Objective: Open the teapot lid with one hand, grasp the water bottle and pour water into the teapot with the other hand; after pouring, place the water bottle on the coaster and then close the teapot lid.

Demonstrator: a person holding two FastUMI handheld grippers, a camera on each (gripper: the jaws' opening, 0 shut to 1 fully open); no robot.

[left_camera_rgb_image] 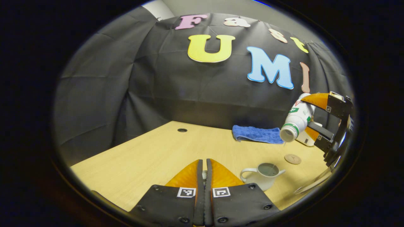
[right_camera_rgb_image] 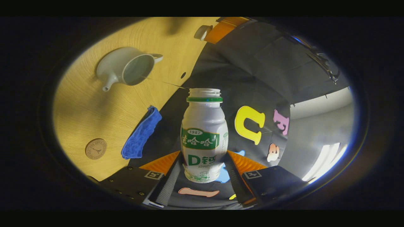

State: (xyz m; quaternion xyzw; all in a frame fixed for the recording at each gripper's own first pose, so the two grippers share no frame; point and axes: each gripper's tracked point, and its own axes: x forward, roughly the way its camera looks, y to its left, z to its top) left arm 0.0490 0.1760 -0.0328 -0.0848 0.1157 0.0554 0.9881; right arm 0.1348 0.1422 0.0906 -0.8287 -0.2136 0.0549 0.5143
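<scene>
Two tongs, one desk, four loose items. Right tongs (right_camera_rgb_image: pixel 204 164): clenched on the bottle (right_camera_rgb_image: pixel 204 135), one finger pressing each side of its lower body; seen also in the left gripper view at the right edge (left_camera_rgb_image: pixel 311 115), held in the air. Bottle: white plastic with a green neck ring and green label, cap off, tilted mouth-down above the desk in the left gripper view (left_camera_rgb_image: pixel 296 121), its mouth up and to the right of the teapot. Teapot (left_camera_rgb_image: pixel 263 176): white, lid off, standing upright on the desk (left_camera_rgb_image: pixel 151 157), handle to its left and spout to its right in the left gripper view; liquid shows inside. In the right gripper view the teapot (right_camera_rgb_image: pixel 126 67) lies at upper left, open mouth facing the camera. Coaster (left_camera_rgb_image: pixel 293 159): round, brown, flat on the desk just beyond the teapot, bare; in the right gripper view (right_camera_rgb_image: pixel 96 148) it sits beside the cloth. Cloth (left_camera_rgb_image: pixel 257 134): blue, folded, lying near the desk's far edge, also seen in the right gripper view (right_camera_rgb_image: pixel 140 134). Left tongs (left_camera_rgb_image: pixel 204 171): fingers closed almost together, a small pale object between the tips; what it is cannot be told.
</scene>
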